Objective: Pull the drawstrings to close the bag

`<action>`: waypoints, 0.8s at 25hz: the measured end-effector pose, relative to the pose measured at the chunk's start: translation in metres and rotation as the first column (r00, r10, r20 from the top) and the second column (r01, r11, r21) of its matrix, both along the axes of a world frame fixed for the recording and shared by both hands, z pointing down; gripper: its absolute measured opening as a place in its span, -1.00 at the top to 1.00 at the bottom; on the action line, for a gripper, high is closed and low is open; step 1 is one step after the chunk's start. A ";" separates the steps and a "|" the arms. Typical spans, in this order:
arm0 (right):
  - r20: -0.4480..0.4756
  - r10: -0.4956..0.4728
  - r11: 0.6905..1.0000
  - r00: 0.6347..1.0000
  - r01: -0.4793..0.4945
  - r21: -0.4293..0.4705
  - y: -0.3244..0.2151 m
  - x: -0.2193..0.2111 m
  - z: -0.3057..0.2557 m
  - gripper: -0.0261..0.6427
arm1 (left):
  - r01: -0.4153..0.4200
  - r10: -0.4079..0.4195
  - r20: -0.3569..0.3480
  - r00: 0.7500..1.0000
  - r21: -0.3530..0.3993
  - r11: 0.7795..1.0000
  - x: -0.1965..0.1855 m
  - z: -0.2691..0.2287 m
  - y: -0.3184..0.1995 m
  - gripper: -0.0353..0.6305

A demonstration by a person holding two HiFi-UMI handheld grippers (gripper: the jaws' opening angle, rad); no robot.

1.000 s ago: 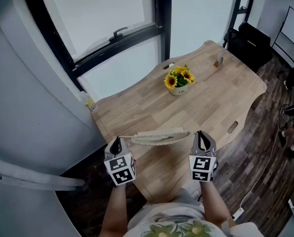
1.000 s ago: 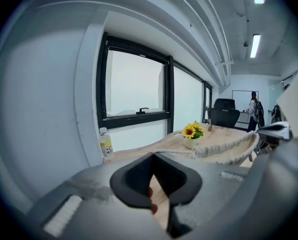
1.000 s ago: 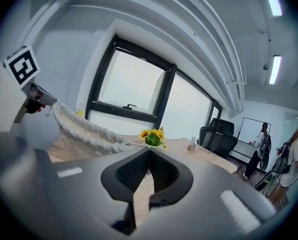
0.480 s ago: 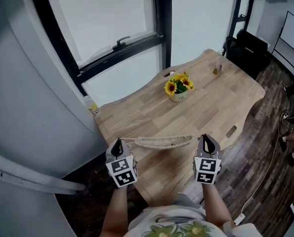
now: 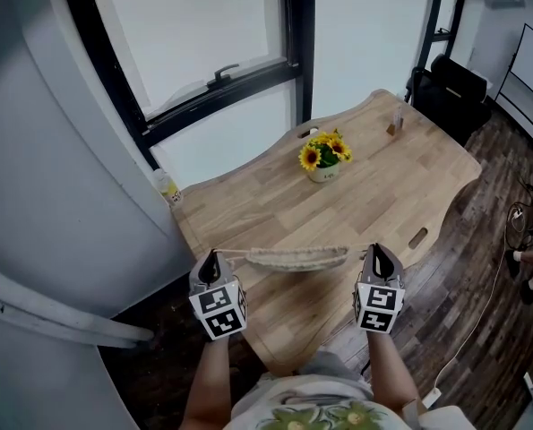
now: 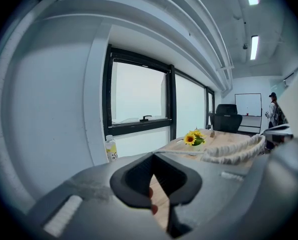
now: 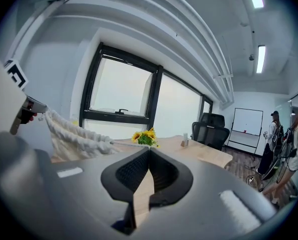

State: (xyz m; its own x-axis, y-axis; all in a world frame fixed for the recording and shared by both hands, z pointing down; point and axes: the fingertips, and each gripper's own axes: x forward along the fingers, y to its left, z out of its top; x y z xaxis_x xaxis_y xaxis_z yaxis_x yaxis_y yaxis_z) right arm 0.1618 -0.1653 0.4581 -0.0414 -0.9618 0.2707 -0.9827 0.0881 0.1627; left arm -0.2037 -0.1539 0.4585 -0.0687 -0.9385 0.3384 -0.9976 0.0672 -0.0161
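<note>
Your wavy-edged light wooden table has a small pot of yellow sunflowers mid-far; yellow-labelled clear plastic bottle just left, black office chair far right.

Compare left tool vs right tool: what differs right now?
Left tool grips the drawstring at the left end of the bag; right tool grips it at the right end. Left tool is on the side of the grey wall and the bottle; right tool is on the side of the open floor. Shared: both are shut on cord, with the bunched bag strung between them over the table.
</note>
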 end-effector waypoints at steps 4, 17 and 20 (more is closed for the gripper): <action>0.009 0.022 1.000 1.000 -0.022 0.001 0.004 0.007 0.001 0.90 | 0.004 -0.004 0.000 1.000 -0.003 1.000 0.002 0.002 0.004 0.88; 0.038 0.088 0.996 0.995 -0.088 0.010 0.015 0.030 -0.003 0.90 | 0.001 -0.001 -0.009 1.000 0.025 1.000 0.004 -0.005 0.006 0.88; 0.045 0.090 0.996 0.995 -0.090 0.009 0.016 0.034 -0.003 0.90 | 0.000 0.001 -0.008 1.000 0.027 1.000 0.005 -0.006 0.007 0.88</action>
State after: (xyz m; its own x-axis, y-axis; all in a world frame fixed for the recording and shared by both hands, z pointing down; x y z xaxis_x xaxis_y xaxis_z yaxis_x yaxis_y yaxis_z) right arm 0.1954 -0.1496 0.4547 0.0337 -0.9651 0.2596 -0.9929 -0.0027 0.1188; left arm -0.1989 -0.1474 0.4528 -0.0655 -0.9473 0.3137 -0.9977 0.0670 -0.0061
